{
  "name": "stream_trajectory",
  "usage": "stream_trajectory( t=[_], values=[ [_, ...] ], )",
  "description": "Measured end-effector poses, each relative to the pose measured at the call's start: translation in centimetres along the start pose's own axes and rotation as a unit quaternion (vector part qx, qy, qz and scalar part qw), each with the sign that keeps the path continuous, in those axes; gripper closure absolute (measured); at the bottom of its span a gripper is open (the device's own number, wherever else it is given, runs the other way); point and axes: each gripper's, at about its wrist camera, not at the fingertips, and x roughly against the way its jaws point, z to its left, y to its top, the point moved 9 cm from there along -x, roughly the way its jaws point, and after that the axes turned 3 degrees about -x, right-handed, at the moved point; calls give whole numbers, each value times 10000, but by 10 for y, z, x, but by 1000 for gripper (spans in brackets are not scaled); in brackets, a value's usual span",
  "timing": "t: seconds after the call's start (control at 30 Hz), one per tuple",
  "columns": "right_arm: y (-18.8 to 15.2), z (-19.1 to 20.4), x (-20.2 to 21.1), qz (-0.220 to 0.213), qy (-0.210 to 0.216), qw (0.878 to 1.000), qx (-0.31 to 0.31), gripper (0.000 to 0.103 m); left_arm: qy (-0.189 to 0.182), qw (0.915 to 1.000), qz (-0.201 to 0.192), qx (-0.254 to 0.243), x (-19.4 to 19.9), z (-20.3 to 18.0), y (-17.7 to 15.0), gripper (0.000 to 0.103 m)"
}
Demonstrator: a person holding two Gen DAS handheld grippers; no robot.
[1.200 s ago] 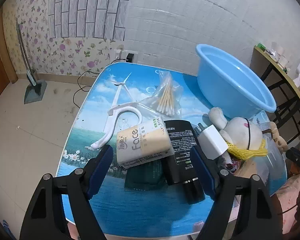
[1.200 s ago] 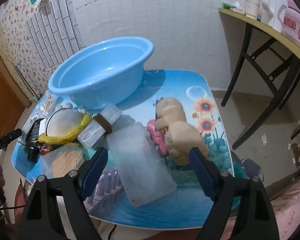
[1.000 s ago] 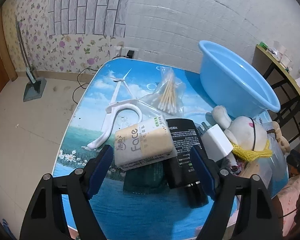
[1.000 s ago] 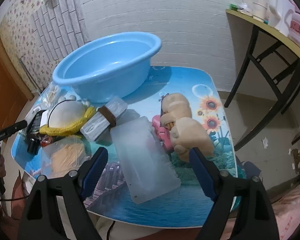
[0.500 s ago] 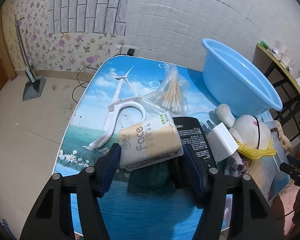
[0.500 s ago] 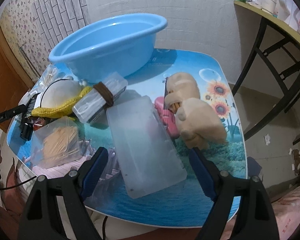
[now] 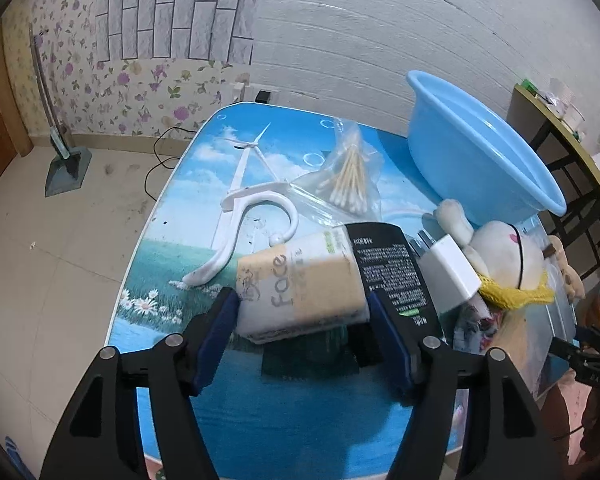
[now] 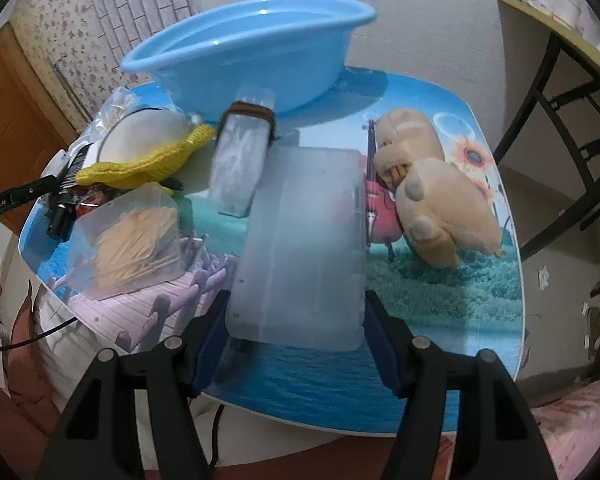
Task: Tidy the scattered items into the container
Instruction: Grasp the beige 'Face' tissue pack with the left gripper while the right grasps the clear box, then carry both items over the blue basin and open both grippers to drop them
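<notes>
My left gripper (image 7: 300, 320) has its blue pads against both ends of a beige "Face" tissue pack (image 7: 300, 284). Its jaws are opening slightly, with the pack between them. The pack lies over a dark green cloth (image 7: 312, 354), beside a black box (image 7: 392, 268). My right gripper (image 8: 296, 320) is closing, and its pads meet the near sides of a frosted plastic box (image 8: 304, 248) lying flat at the table's front. The light blue basin (image 7: 472, 160) stands at the back of the table, seen also as the basin (image 8: 240, 48) beyond the plastic box.
Around the tissue pack lie a white hook (image 7: 252, 216), a cotton swab bag (image 7: 348, 180), a white charger (image 7: 448, 272) and a white plush with a yellow scarf (image 7: 504, 256). A beige plush (image 8: 432, 200), toothpick bag (image 8: 136, 240) and banded clear case (image 8: 240, 160) flank the plastic box. A side table (image 8: 560, 80) stands on the right.
Both grippers have narrowed: the left onto the tissue pack, the right onto the frosted box. The right gripper has also dropped closer to the table.
</notes>
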Motion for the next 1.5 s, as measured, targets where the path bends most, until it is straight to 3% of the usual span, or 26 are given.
stream_trajectory(
  t=[0.17, 0.5, 0.93, 1.1, 1.27, 1.5],
  values=[
    [3, -4, 3, -73, -33, 9999, -68, 41, -14, 10000, -89, 14, 0, 0, 4, 41],
    [21, -8, 43, -608, 36, 9980, -156, 42, -93, 9986, -482, -181, 38, -15, 20, 42],
    [84, 10, 97, -1589, 441, 9863, -63, 42, -467, 9903, -926, -921, 71, -94, 78, 42],
    [117, 27, 94, -1760, 622, 9823, 154, 42, -631, 9871, -890, -1175, 58, -131, 96, 42],
    [140, 32, 70, -1620, 766, 9836, 190, 42, -630, 9822, -832, -1563, 37, -166, 109, 42],
    [160, 25, 50, -1620, 765, 9836, 227, 42, -673, 9807, -438, -1783, -7, -192, 116, 42]
  ],
)
